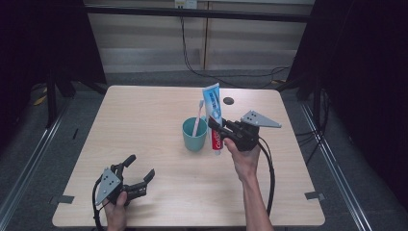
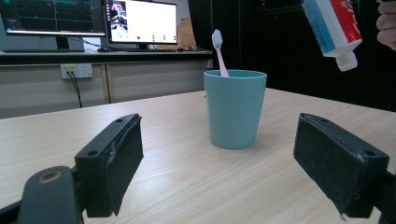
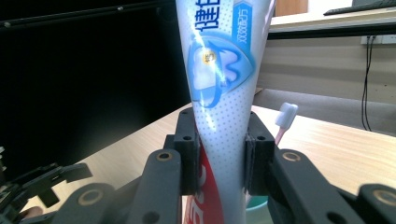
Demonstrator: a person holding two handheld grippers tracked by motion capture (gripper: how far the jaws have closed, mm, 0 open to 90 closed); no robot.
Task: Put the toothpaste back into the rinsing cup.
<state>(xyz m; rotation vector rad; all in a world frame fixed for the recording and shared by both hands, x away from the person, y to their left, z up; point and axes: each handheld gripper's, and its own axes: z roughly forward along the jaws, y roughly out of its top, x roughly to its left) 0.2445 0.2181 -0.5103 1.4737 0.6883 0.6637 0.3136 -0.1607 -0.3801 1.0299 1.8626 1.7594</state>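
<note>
The left gripper [image 1: 138, 169] rests low at the table's near-left corner with jaws spread wide, while the right gripper [image 1: 217, 129] is raised, jaws clamped.

Setting: lab/recording workspace, not a home. Landmark is a light wood table [image 1: 159, 115] on grey floor; black curtains L & R of it, cables [image 1: 192, 62] trailing behind it, tape marks at its near corners. Beyond its far edge: bench w/ two monitors [image 2: 140, 21] showing graphs & camera feeds, wall sockets [image 2: 77, 71] below.
</note>
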